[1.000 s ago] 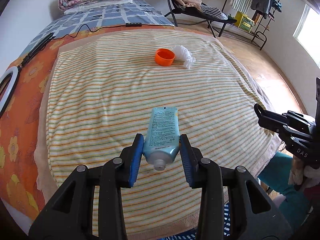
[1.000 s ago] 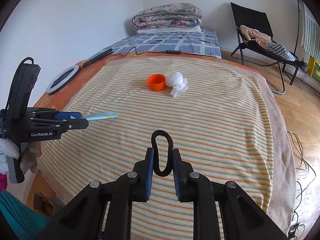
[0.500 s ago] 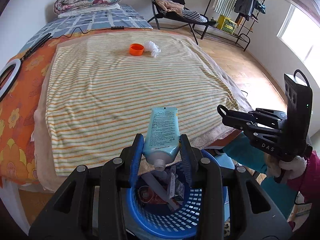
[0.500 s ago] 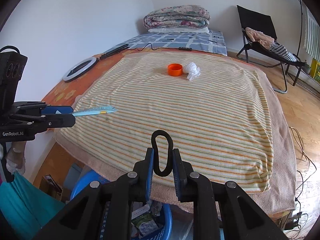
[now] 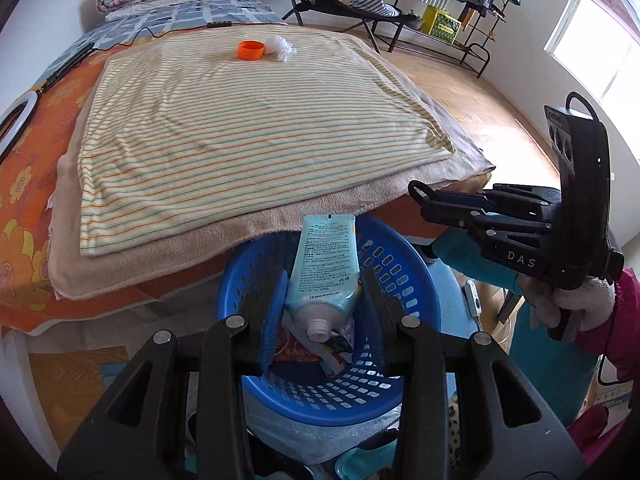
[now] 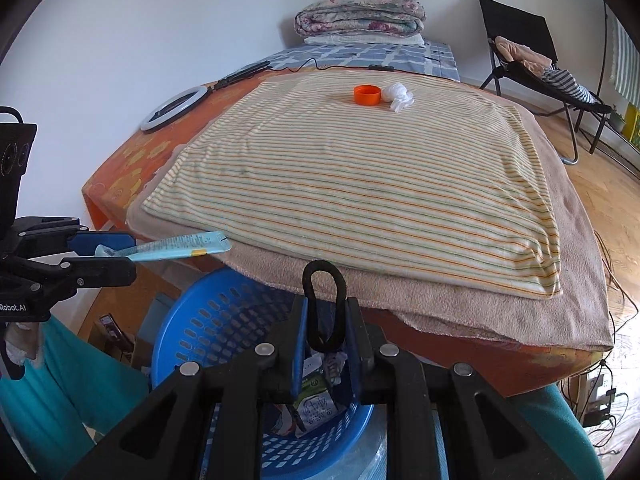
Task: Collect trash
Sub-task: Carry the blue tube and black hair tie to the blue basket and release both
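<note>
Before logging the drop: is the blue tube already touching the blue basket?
Apart. The right wrist view shows the tube gripped in the left gripper, hanging in air above the basket rim.

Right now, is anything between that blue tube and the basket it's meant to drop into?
Nothing visible. The left gripper holds the tube right over the open blue basket, which has no lid, only some trash already at the bottom. The bed's edge stays behind the basket.
</note>
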Available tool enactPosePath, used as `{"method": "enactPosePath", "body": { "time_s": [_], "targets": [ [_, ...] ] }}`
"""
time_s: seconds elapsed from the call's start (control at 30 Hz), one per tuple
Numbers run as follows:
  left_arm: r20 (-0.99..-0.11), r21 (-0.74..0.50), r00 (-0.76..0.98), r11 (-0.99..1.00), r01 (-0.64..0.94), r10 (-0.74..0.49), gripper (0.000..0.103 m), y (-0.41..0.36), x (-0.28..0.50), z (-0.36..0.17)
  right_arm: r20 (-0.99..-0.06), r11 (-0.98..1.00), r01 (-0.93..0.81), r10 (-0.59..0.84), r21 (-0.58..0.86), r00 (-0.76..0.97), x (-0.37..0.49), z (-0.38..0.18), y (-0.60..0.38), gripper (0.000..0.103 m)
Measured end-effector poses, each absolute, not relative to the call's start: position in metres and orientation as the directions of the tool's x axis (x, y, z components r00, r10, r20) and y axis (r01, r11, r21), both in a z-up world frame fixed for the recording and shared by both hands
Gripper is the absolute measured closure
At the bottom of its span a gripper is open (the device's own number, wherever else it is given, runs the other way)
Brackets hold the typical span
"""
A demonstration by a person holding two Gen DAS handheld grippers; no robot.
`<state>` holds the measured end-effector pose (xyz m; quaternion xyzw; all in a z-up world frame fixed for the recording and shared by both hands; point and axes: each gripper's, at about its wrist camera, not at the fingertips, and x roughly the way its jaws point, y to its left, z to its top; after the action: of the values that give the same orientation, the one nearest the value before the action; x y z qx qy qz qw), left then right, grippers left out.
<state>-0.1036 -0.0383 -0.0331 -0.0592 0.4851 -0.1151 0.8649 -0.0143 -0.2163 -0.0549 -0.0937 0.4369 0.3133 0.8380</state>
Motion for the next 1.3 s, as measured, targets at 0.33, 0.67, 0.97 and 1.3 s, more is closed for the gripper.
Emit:
{"method": "enactPosePath", "body": {
  "time_s": [0.33, 0.67, 0.97, 1.3],
  "targets": [
    [-0.859, -0.199, 0.447, 0.968, 0.155, -0.248, 0.066, -0.049, -0.112, -0.061, -0.812, 0.770, -0.627, 0.440, 0.120, 0.384, -0.036, -0.072, -0.211, 0.086],
    [-0.894, -0.184, 0.387, 0.973, 0.142, -0.226, 0.066, -0.053, -0.108, -0.084, -0.833, 0.766, -0.629, 0.429, 0.131, 0.349, -0.044, -0.090, -0.210, 0.084],
    [-0.911, -0.168, 0.360, 0.979, 0.116, -0.199, 0.066, -0.051, -0.106, -0.094, -0.849, 0.756, -0.640, 0.422, 0.137, 0.317, -0.049, -0.103, -0.204, 0.080],
    [-0.918, -0.154, 0.355, 0.984, 0.092, -0.177, 0.066, -0.055, -0.101, -0.102, -0.858, 0.751, -0.646, 0.418, 0.140, 0.300, -0.050, -0.108, -0.199, 0.076]
  ]
}}
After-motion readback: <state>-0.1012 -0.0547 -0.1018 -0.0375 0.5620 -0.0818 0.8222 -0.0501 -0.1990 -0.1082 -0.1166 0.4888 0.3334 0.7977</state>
